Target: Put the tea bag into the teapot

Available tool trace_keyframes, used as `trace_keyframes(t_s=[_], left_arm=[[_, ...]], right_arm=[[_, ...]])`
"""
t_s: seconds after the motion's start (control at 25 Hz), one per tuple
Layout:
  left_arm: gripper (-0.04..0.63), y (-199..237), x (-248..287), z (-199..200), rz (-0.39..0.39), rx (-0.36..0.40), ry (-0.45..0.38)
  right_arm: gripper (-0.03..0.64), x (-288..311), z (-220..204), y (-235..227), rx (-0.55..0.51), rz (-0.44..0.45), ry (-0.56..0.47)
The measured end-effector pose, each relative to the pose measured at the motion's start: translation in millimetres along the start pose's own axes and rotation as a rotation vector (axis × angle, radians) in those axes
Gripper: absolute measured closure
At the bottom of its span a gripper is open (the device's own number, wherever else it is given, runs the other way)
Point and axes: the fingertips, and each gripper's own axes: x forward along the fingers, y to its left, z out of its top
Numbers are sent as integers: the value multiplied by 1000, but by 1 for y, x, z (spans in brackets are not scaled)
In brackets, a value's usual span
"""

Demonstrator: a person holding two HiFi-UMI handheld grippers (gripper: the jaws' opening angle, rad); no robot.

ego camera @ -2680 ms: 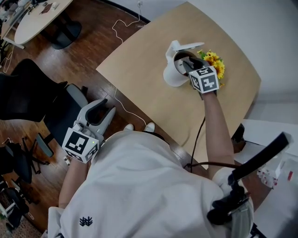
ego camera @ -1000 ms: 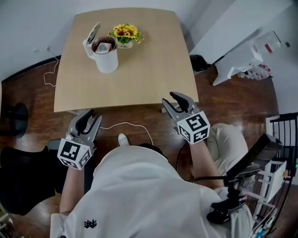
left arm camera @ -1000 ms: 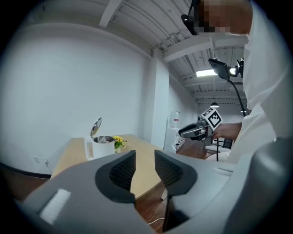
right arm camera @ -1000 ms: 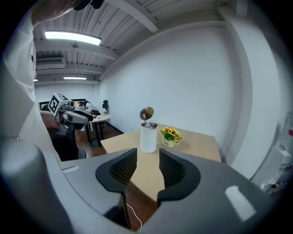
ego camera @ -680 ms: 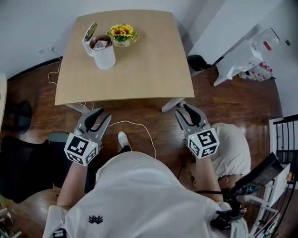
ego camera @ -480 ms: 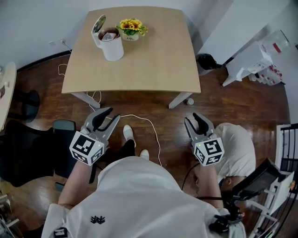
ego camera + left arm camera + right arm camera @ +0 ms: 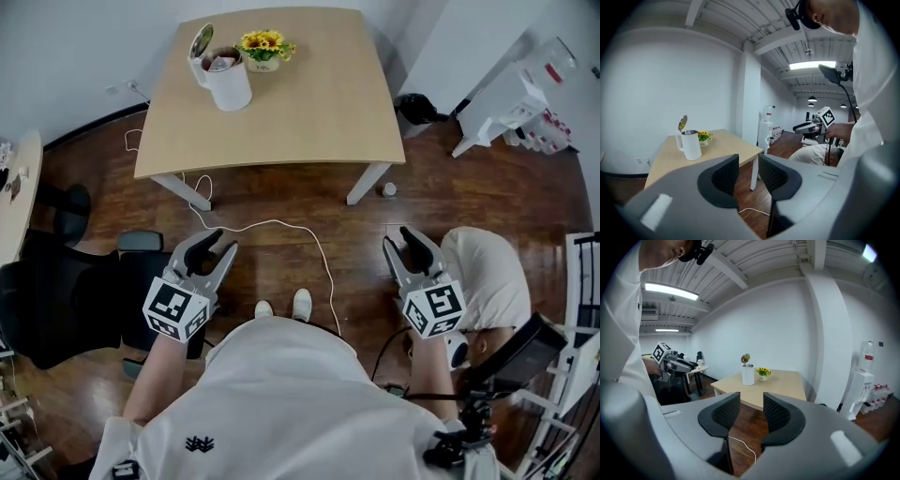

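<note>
Sitting in teapot [image 7: 231, 90]: tea bag [image 7: 221, 64], far from right hand-held gripper [image 7: 399, 242].

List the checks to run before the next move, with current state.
1. Tea bag in teapot: ok, it shows in the open mouth.
2. Lid shut: not ok, it stands open.
3. Left hand-held gripper empty: ok, jaws apart, nothing between.
4. Right hand-held gripper empty: ok, jaws apart, nothing between.
5. Both off the table: ok, they hang over the floor.
6. Floor path free: not ok, a white cable lies in front of the table.
</note>
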Motion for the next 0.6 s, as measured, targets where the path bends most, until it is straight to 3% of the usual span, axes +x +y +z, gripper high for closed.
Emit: trace_keyframes(t_s=[0.16,0.36,0.6], left_arm=[[491,1,-23,15,-9,25,-52],[491,8,-49,15,-13,-45,-99],[491,2,-63,7,-40,-31,-115]], right_arm=[[459,-17,18,31,-13,19,-45],[431,-26,32,69,-63,42,-59],[431,-46,36,91,-54,10,-67]])
